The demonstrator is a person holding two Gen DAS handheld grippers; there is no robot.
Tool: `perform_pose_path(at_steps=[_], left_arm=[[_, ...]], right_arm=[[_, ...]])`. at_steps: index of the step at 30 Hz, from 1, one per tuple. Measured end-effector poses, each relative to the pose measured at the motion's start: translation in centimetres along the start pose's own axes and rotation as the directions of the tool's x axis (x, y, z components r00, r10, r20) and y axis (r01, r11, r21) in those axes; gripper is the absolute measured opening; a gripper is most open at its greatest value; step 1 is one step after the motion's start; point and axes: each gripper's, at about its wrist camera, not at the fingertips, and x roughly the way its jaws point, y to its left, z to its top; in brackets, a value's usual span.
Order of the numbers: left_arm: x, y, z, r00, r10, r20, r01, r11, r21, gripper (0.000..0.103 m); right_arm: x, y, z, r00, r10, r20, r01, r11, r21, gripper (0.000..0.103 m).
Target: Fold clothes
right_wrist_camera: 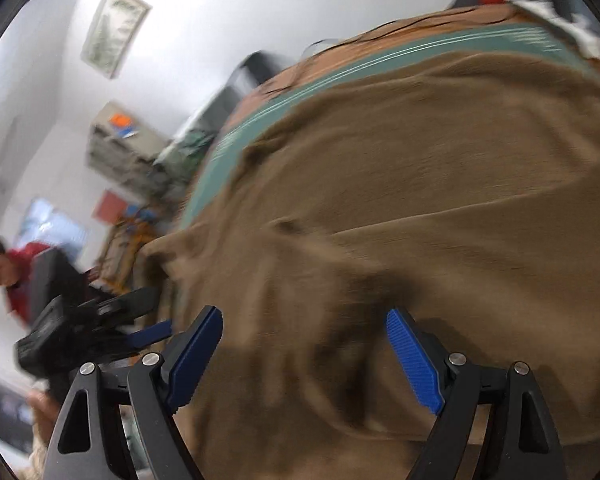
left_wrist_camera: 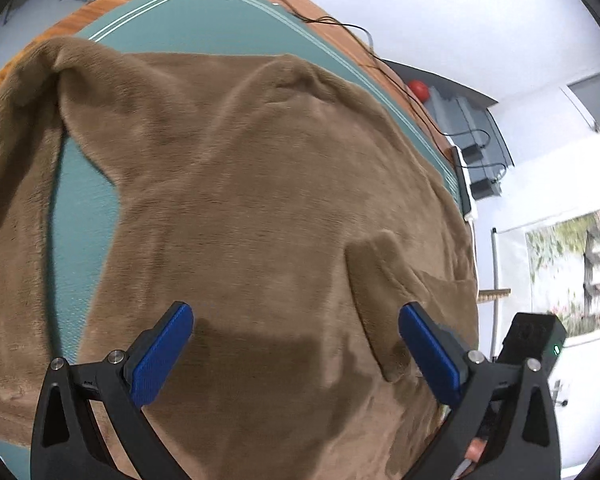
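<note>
1. Wooden table (left_wrist_camera: 100,6) under a teal mat (left_wrist_camera: 228,28); white walls behind, and a black cable (left_wrist_camera: 380,64) along the far edge.
2. Brown fleece garment (left_wrist_camera: 260,184) spread over the mat — its near part is cut off by the frame; the right wrist view is motion-blurred, so folds there are hard to read.
3. Left gripper (left_wrist_camera: 296,354): blue pads spread wide above the fleece, holding nothing.
4. Right gripper (right_wrist_camera: 304,356): likewise spread wide and empty.
5. Bare mat shows beyond the garment's far edge and beside its sleeve (left_wrist_camera: 16,168).
</note>
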Motion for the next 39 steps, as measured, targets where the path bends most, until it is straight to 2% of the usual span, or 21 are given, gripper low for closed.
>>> perform_pose_path(at_steps=[2, 4, 5, 7, 9, 11, 12, 16, 19, 22, 26, 29, 34, 39], left_arm=[[0.3, 0.2, 0.1, 1.000, -0.009, -0.012, 0.009, 1.000, -0.006, 0.103], [0.8, -0.1, 0.1, 0.999, -0.022, -0.027, 0.022, 1.000, -0.004, 0.103], [1.1, -0.5, 0.0, 0.999, -0.033, -0.037, 0.033, 0.999, 0.007, 0.103], [1.9, -1.4, -0.1, 0.997, -0.052, -0.060, 0.054, 0.998, 0.031, 0.103], [2.6, -2.2, 0.0, 0.994, -0.070, -0.081, 0.073, 0.997, 0.039, 0.103], [2.8, -2.5, 0.1, 0.992, -0.085, -0.089, 0.088, 0.996, 0.034, 0.103], [3.0, -2.7, 0.2, 0.992, -0.087, -0.093, 0.090, 0.995, 0.030, 0.103], [3.0, -2.7, 0.3, 0.994, -0.061, -0.096, 0.064, 0.997, 0.031, 0.103], [2.7, -2.3, 0.4, 0.994, -0.052, -0.094, 0.056, 0.998, 0.035, 0.103], [2.4, -1.3, 0.6, 0.995, -0.032, -0.093, 0.034, 0.999, 0.021, 0.103], [2.5, -0.1, 0.6, 0.992, -0.062, -0.107, 0.060, 0.998, -0.024, 0.103], [3.2, -0.3, 0.0, 0.989, -0.067, -0.134, 0.065, 0.998, -0.016, 0.103], [4.8, -1.2, 0.0, 0.984, -0.086, -0.159, 0.085, 0.996, -0.013, 0.103], [7.2, -2.8, 0.9, 0.984, -0.073, -0.161, 0.080, 0.996, 0.041, 0.103]], right_arm=[[0.3, 1.7, -0.7, 0.988, 0.153, -0.036, -0.154, 0.987, -0.038, 0.086], [-0.1, 3.7, -1.6, 0.949, 0.307, -0.077, -0.313, 0.946, -0.086, 0.086], [-0.4, 4.4, -2.0, 0.946, 0.309, -0.093, -0.319, 0.940, -0.120, 0.086], [-1.0, 4.6, -2.8, 0.959, 0.264, -0.100, -0.276, 0.951, -0.141, 0.086], [-2.0, 4.0, -3.1, 0.975, 0.211, -0.066, -0.218, 0.967, -0.134, 0.086], [-3.2, 2.8, -2.7, 0.994, 0.106, 0.006, -0.105, 0.988, -0.116, 0.086], [-3.5, 2.2, -2.2, 0.997, 0.068, 0.033, -0.064, 0.992, -0.104, 0.086], [-1.3, -0.6, 0.0, 0.999, -0.047, 0.023, 0.048, 0.998, -0.045, 0.086], [1.2, -0.8, 0.3, 0.998, -0.043, -0.035, 0.041, 0.998, -0.041, 0.086], [2.5, 2.0, -0.4, 0.992, 0.086, -0.091, -0.095, 0.991, -0.093, 0.086], [1.6, 6.3, -2.5, 0.971, 0.201, -0.131, -0.227, 0.947, -0.227, 0.086], [1.2, 5.8, -3.4, 0.975, 0.169, -0.141, -0.197, 0.956, -0.215, 0.086], [-1.5, 3.7, -3.8, 0.996, 0.055, -0.072, -0.067, 0.983, -0.172, 0.086], [-4.3, 1.9, -5.6, 0.999, -0.030, -0.029, 0.026, 0.992, -0.127, 0.086]])
